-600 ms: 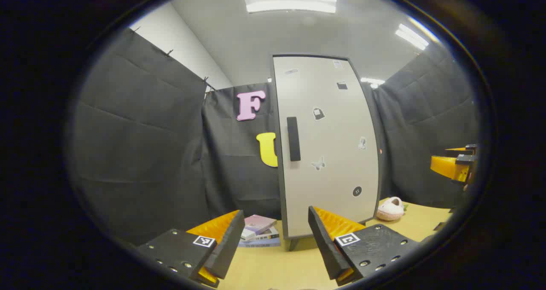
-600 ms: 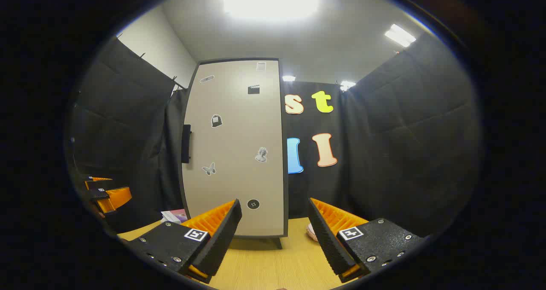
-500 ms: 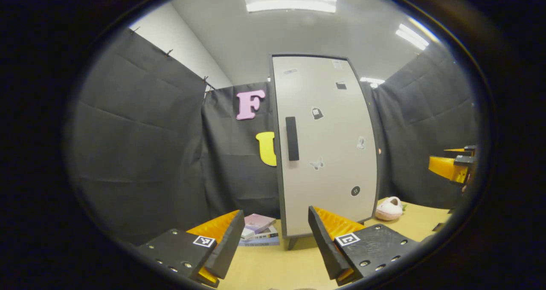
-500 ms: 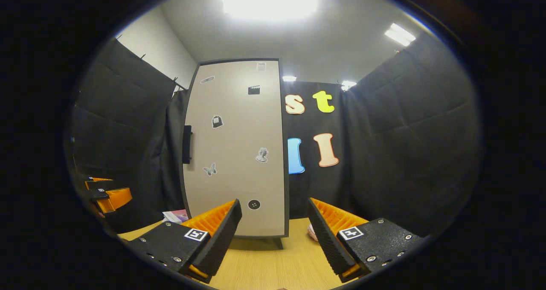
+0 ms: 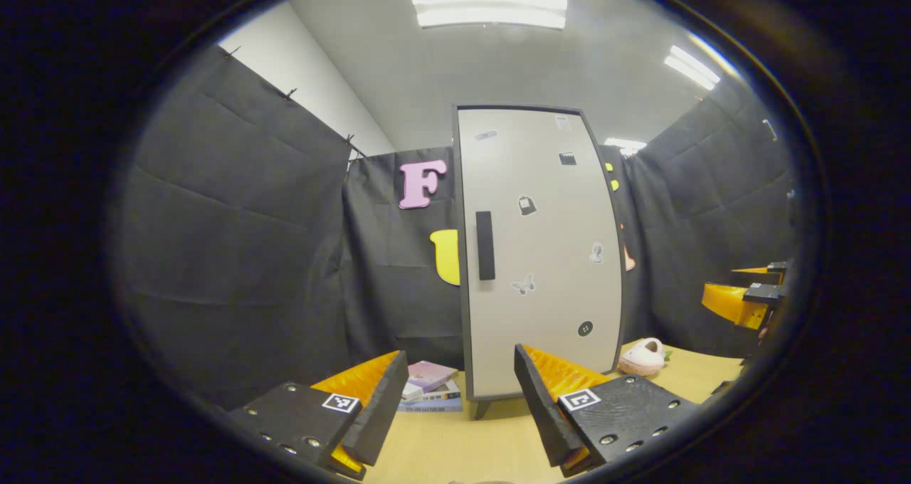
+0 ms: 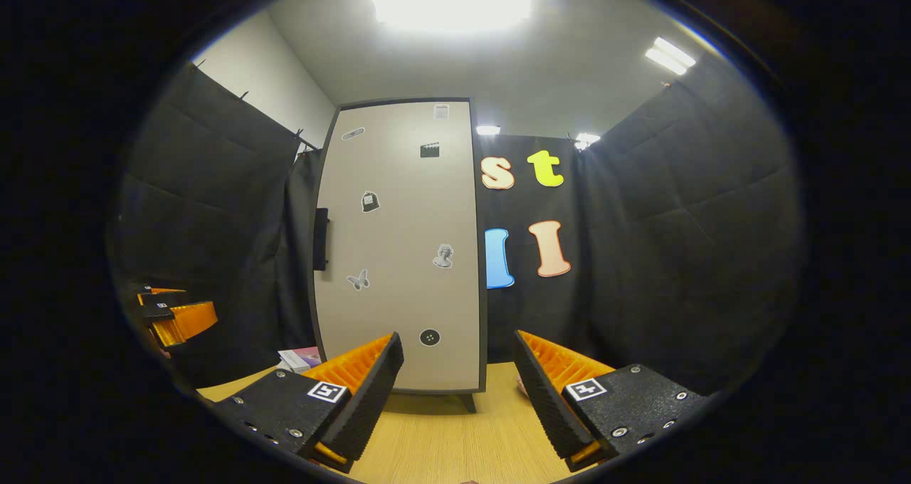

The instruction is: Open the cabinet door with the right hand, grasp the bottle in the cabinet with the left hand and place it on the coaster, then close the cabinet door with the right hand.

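While the cabinet door (image 5: 541, 256) stands closed on the wooden table (image 5: 455, 448), you hold the left gripper (image 5: 455, 398) and the right gripper (image 6: 455, 391) in front of it, each with fingers spread wide and gripping nothing. Its dark handle (image 5: 485, 245) sits untouched. Stacked books (image 5: 430, 388) lie left of the cabinet, a pink slipper (image 5: 643, 357) to its right.

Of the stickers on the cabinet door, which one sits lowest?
The round dark button sticker is lowest on the cabinet door, near its bottom edge; the butterfly sticker and the rest sit higher.
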The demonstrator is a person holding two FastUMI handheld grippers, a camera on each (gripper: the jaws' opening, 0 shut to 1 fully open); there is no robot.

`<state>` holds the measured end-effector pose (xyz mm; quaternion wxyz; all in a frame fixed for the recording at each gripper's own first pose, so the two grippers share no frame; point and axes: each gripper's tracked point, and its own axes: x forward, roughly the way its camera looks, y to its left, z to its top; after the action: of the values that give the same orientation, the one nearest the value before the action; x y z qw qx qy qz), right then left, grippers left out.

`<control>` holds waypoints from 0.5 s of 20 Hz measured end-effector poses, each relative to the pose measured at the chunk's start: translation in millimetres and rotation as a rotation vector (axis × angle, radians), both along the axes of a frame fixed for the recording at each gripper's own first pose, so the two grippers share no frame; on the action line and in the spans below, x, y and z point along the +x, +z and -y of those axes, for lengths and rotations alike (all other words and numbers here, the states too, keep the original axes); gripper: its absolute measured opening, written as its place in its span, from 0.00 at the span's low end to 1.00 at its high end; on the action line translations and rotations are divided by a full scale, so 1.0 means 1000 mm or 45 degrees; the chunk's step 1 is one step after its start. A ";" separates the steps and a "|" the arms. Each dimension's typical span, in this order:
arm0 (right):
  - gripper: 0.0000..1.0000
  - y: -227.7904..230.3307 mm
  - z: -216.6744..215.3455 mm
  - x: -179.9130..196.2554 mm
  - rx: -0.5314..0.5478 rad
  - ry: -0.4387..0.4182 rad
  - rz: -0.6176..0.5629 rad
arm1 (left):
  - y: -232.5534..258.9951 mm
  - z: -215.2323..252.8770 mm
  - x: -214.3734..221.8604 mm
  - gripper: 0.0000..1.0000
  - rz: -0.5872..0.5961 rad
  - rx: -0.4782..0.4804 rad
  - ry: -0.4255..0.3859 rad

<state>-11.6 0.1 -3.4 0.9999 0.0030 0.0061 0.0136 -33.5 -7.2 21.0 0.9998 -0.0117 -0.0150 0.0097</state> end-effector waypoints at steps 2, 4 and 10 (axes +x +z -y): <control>0.96 0.002 0.000 0.000 0.006 0.002 0.003 | -0.002 -0.001 0.001 0.86 -0.009 0.000 0.003; 0.95 0.005 0.000 -0.001 0.012 -0.002 0.016 | -0.003 -0.001 0.001 0.86 -0.013 -0.002 0.003; 0.96 0.020 -0.011 0.008 0.026 0.025 0.047 | -0.001 -0.009 0.000 0.86 -0.006 0.004 0.022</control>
<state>-3.5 11.0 16.2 0.9996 0.0128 -0.0127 0.0235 -33.2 2.3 19.8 0.9997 -0.0099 -0.0129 0.0182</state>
